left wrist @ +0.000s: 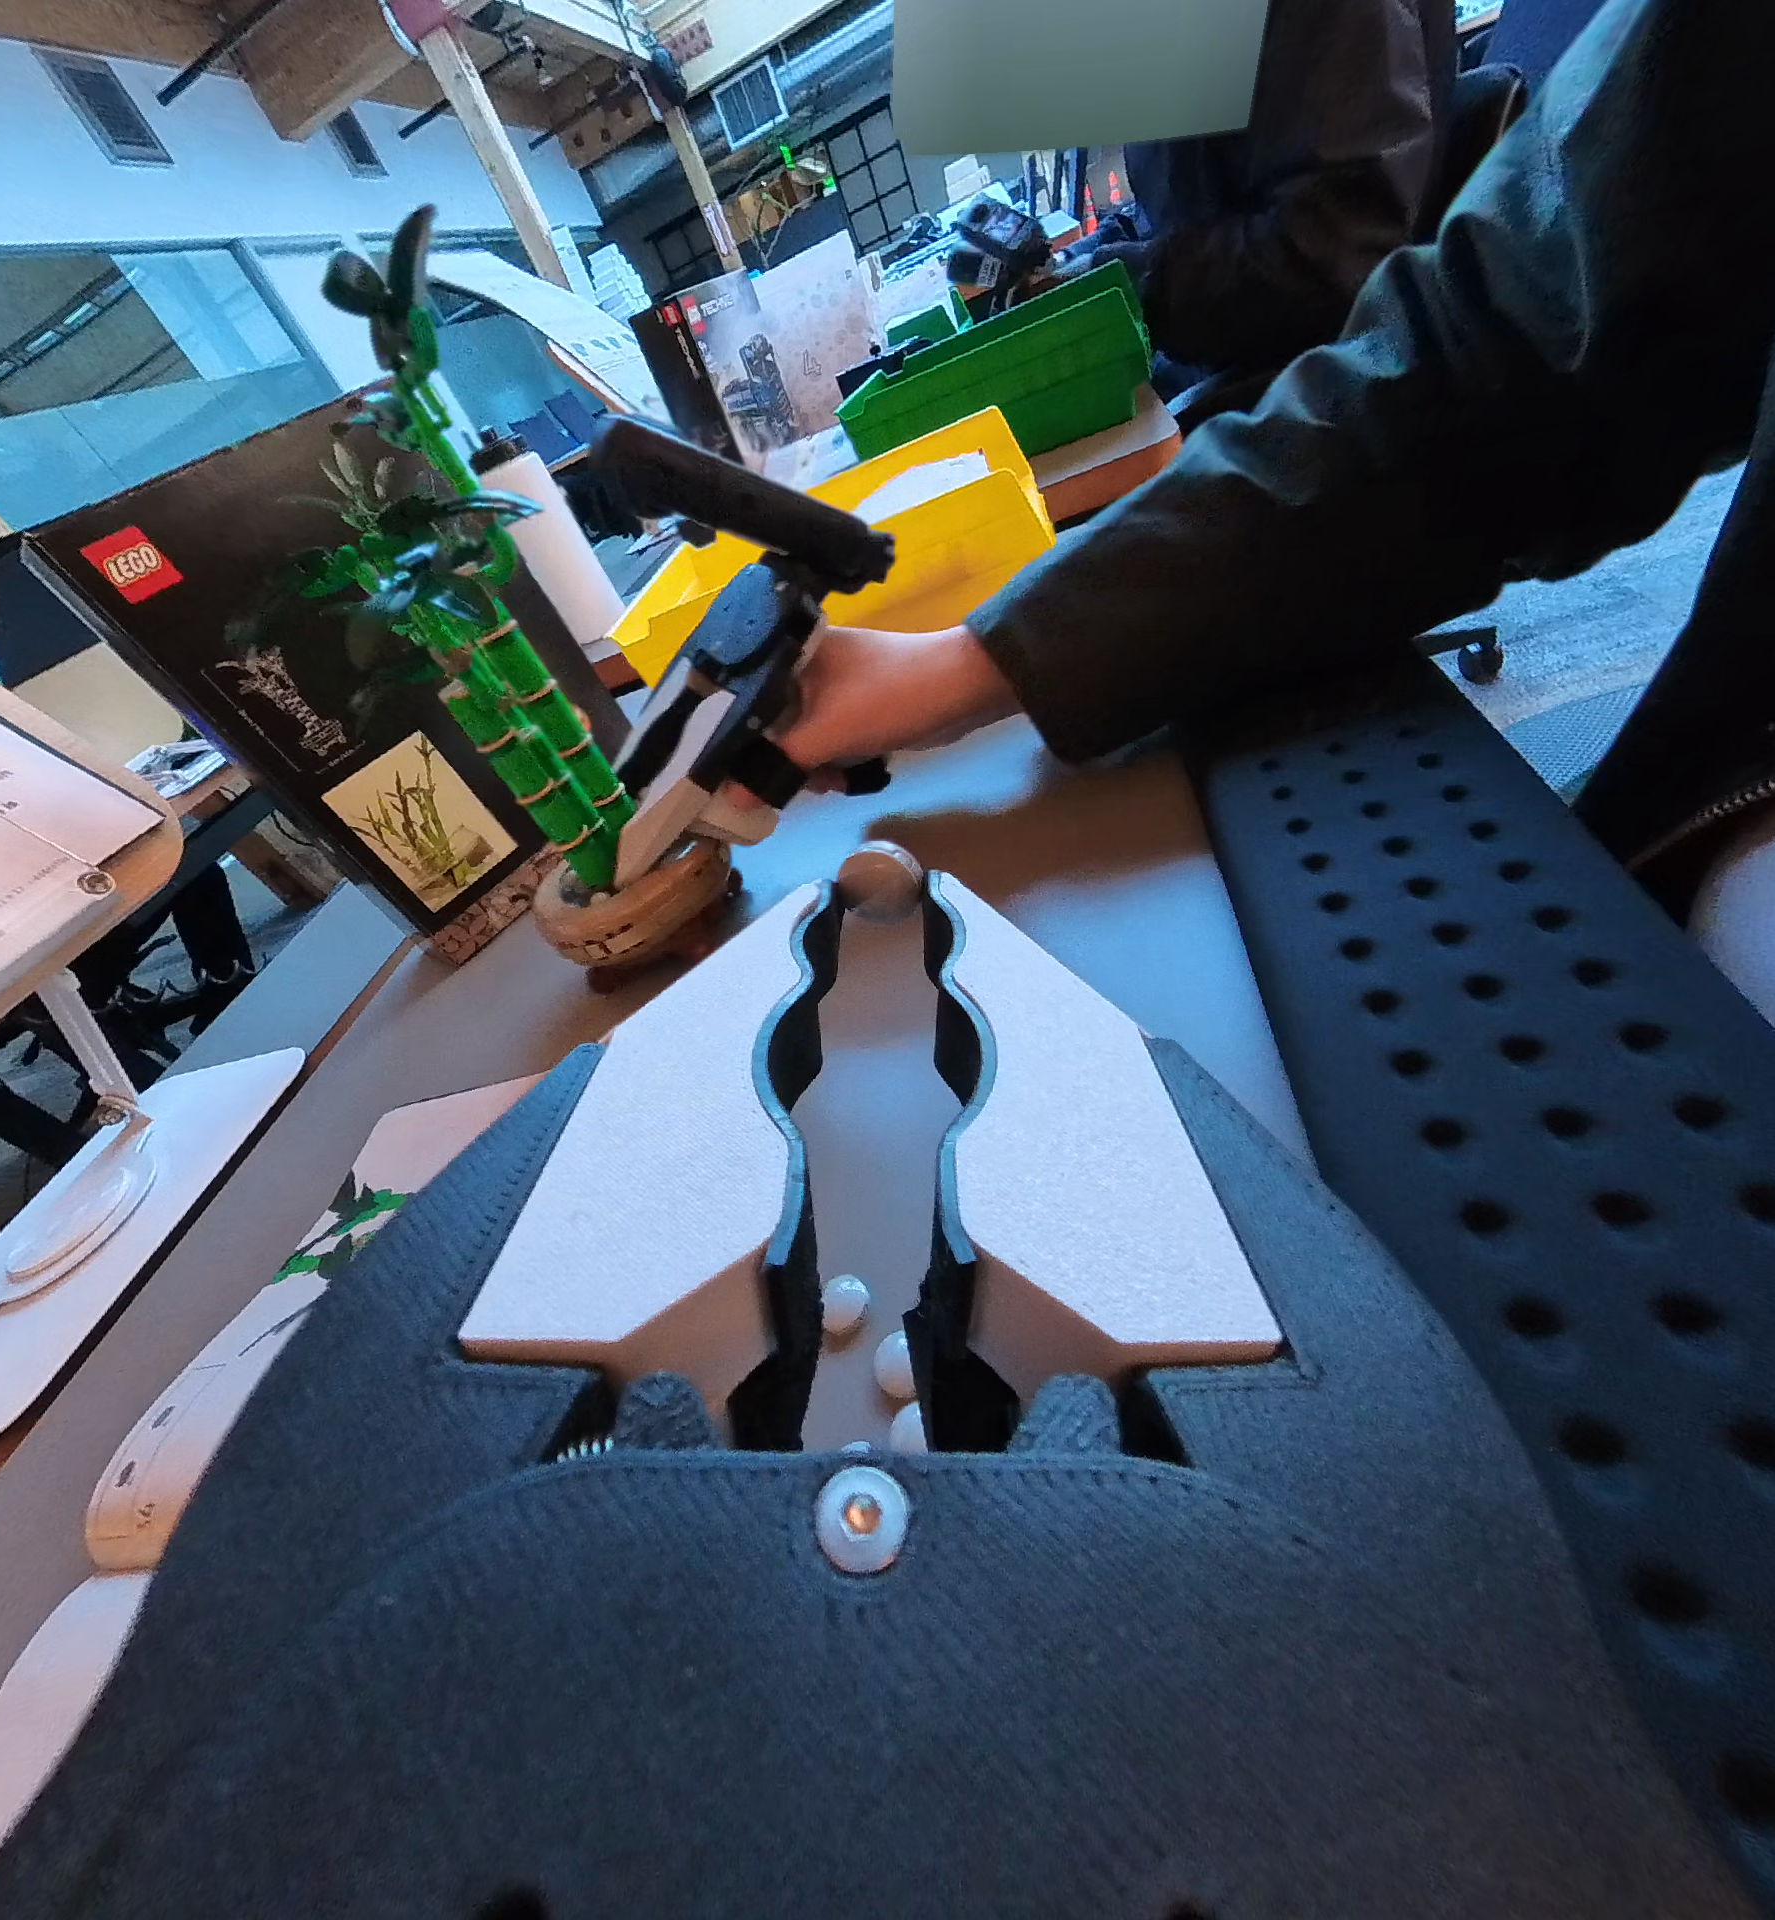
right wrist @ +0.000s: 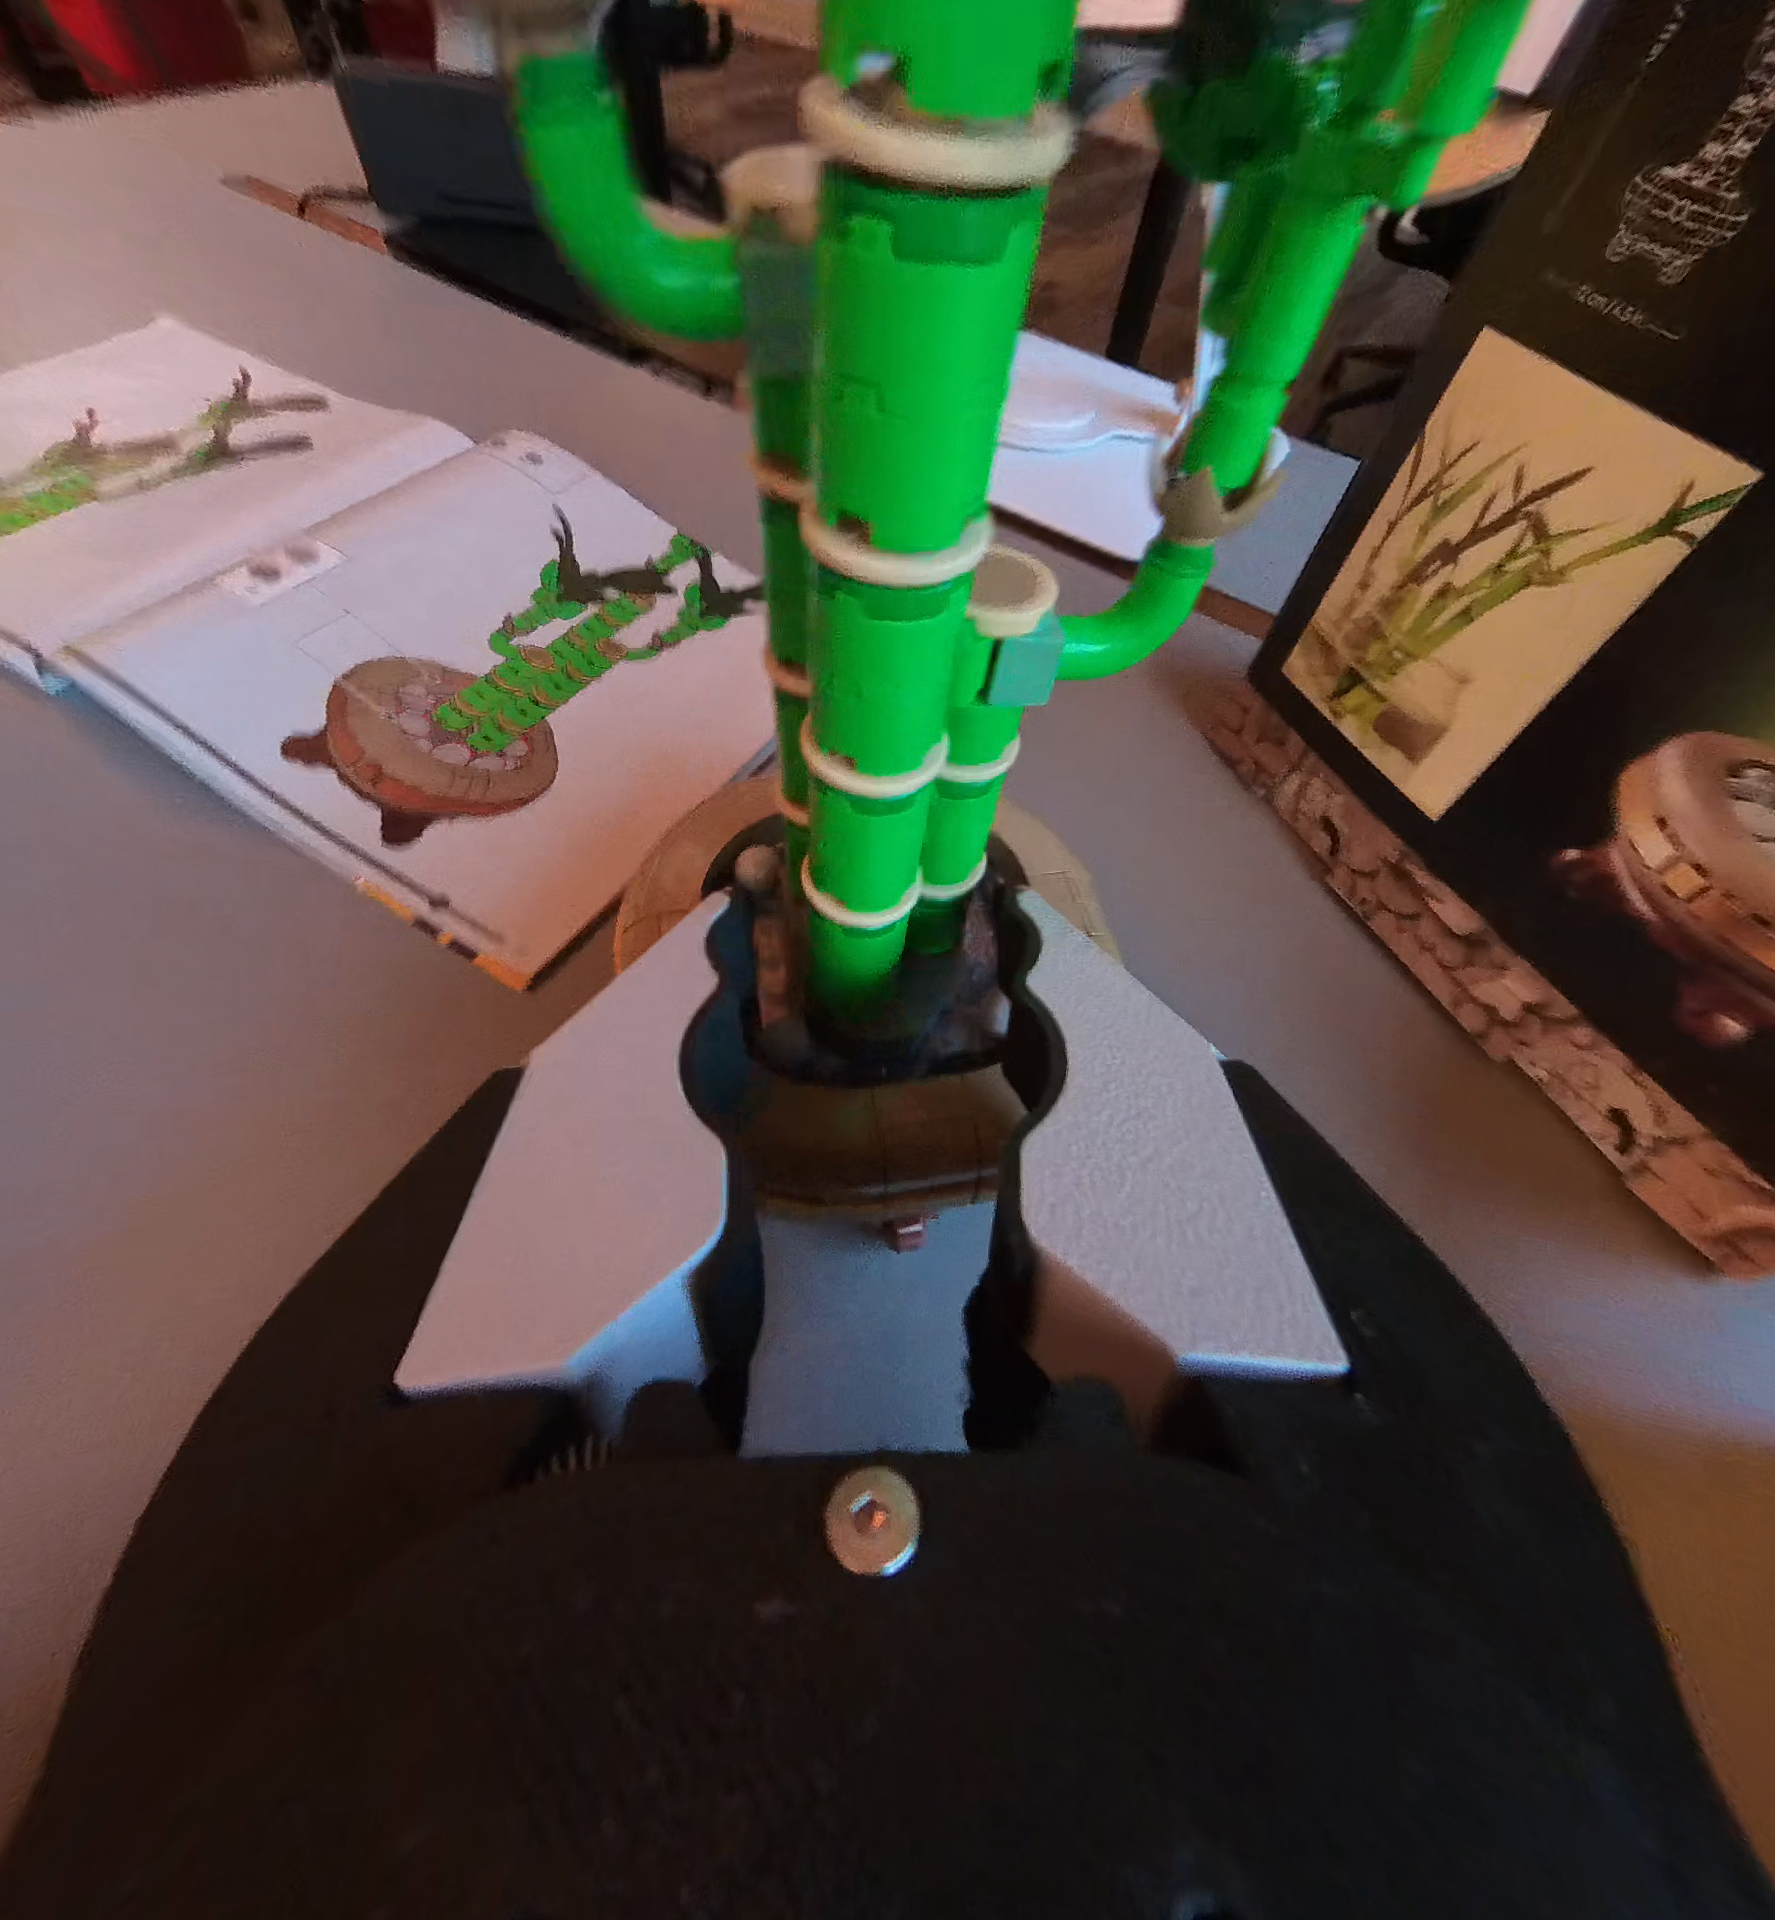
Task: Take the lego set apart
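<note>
A lego bamboo plant with green stalks (left wrist: 530, 717) stands in a round tan pot (left wrist: 644, 914) on the grey table. My left gripper (left wrist: 878, 894) is near the pot and shut on a small grey round piece (left wrist: 878, 878) at its fingertips. Three small white round pieces (left wrist: 847, 1299) lie on the table between its fingers. My right gripper (left wrist: 639, 847) reaches down into the pot. In the right wrist view the right gripper (right wrist: 872, 914) is closed narrowly around the base of the stalks (right wrist: 904, 644), above the pot (right wrist: 872, 1143).
The black lego box (left wrist: 239, 644) stands just behind the plant, also seen in the right wrist view (right wrist: 1589, 520). An open instruction booklet (right wrist: 343, 623) lies left of the pot. Yellow (left wrist: 956, 520) and green (left wrist: 1018, 364) bins sit farther back. A black perforated chair back (left wrist: 1537, 1039) is at right. There is about 25 cm between the tips of the two grippers.
</note>
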`<state>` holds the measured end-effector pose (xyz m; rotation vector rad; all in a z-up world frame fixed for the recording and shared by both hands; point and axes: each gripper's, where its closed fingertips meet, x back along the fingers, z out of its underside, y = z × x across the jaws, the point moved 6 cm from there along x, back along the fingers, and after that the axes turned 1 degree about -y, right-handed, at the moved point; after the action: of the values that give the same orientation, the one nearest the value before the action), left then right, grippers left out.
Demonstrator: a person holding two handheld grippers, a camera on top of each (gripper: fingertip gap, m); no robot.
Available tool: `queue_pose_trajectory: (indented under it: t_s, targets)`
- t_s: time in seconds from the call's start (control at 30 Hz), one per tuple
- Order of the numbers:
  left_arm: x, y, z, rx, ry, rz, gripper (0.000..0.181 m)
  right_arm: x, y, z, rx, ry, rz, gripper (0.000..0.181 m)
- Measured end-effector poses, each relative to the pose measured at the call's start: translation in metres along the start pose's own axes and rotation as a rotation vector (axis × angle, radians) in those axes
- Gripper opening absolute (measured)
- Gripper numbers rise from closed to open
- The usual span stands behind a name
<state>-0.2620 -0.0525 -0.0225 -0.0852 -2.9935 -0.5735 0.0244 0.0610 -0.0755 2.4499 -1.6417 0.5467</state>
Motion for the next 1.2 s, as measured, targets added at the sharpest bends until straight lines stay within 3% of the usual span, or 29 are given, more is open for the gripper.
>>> queue_pose_trajectory:
  t_s: [0.1,0.23,0.3,0.43,0.97,1.07,1.2]
  targets:
    - [0.000,0.000,0.001,0.009,0.003,0.004,0.014,-0.006,-0.003,-0.006,-0.033,-0.017,-0.041,0.067]
    - [0.001,0.001,-0.001,0.015,-0.001,0.008,0.014,0.016,-0.004,0.000,0.030,-0.072,-0.038,0.108]
    - [0.002,0.000,-0.003,0.010,-0.007,0.011,0.014,0.021,-0.009,0.010,0.060,-0.052,-0.027,0.109]
    - [0.001,-0.001,-0.004,0.002,-0.009,0.012,0.014,0.010,-0.009,0.018,0.027,0.014,-0.096,0.091]
    - [0.000,0.006,0.003,0.037,0.016,-0.019,0.014,-0.062,-0.017,-0.006,-0.053,0.074,0.287,0.092]
    - [0.000,0.010,0.006,0.046,0.044,-0.051,0.014,-0.051,-0.016,-0.007,-0.001,0.084,0.352,0.098]
    - [0.003,0.023,0.014,0.103,0.107,-0.130,0.014,-0.002,0.006,-0.031,0.071,0.046,0.311,0.099]
